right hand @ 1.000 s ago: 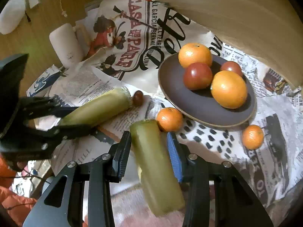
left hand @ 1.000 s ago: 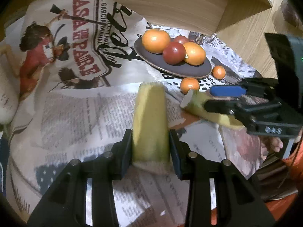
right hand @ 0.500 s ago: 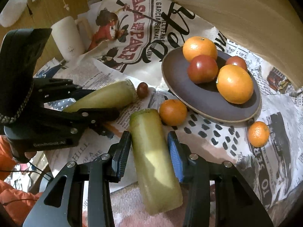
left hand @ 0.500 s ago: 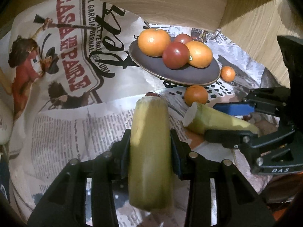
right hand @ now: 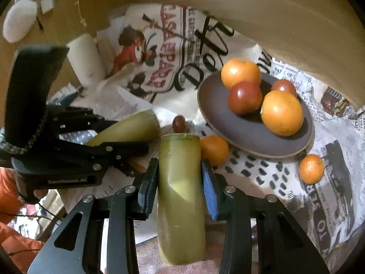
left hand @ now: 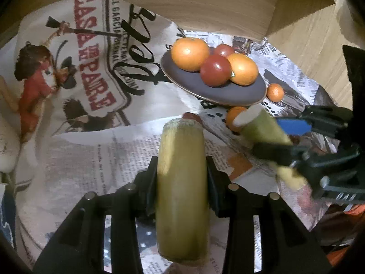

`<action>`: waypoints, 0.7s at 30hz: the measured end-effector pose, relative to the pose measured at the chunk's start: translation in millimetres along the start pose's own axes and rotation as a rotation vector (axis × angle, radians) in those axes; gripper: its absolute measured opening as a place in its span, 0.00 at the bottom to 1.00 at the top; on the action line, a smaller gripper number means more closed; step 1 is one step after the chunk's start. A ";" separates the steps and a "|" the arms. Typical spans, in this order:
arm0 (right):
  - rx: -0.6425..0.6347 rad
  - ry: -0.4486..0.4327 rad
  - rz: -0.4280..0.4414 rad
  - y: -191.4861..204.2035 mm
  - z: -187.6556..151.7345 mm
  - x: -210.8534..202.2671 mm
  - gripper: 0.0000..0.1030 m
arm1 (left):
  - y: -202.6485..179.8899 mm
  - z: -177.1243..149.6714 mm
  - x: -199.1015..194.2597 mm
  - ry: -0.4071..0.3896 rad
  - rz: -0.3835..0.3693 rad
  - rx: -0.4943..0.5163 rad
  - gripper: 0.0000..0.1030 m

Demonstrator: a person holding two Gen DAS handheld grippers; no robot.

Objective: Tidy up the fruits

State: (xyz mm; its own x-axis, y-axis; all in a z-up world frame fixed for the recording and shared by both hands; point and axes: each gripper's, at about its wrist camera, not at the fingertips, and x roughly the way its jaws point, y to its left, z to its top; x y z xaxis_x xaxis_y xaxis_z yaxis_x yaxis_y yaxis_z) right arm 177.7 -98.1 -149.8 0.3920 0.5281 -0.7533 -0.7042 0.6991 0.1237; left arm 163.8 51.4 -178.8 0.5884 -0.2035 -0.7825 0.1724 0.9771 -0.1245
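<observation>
My left gripper (left hand: pixel 182 178) is shut on a yellow-green sugarcane piece (left hand: pixel 182 182) that points forward above the newsprint cloth. My right gripper (right hand: pixel 180 180) is shut on a second green sugarcane piece (right hand: pixel 180 194); it also shows at the right of the left wrist view (left hand: pixel 269 137). A dark plate (right hand: pixel 251 141) ahead holds two oranges (right hand: pixel 281 113) and two red fruits (right hand: pixel 245 97). A small tangerine (right hand: pixel 214 149) lies by the plate's near rim, another tangerine (right hand: pixel 311 169) to its right. A small dark red fruit (right hand: pixel 179 123) lies just past both cane tips.
Newsprint cloth (left hand: pixel 91 150) covers the surface. A wooden wall (left hand: pixel 205 6) rises right behind the plate. A white cylinder (right hand: pixel 85 64) stands at the far left. The left gripper's body (right hand: pixel 45 137) fills the left of the right wrist view.
Both grippers have lifted and drawn nearer to each other and to the plate, each still holding its cane piece. The cane tips now sit close to the small dark fruit.
</observation>
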 end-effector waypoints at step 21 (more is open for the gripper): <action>0.080 -0.176 -0.060 -31.5 15.0 -54.5 0.32 | -20.2 48.2 -46.2 -0.184 -0.061 0.011 0.38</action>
State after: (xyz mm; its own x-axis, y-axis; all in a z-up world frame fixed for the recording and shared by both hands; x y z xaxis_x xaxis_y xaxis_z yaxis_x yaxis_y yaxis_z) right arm 187.4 -141.7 -102.9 0.5343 0.5555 -0.6371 -0.6300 0.7642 0.1381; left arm 171.1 38.1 -110.8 0.7109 -0.2708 -0.6490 0.2197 0.9622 -0.1608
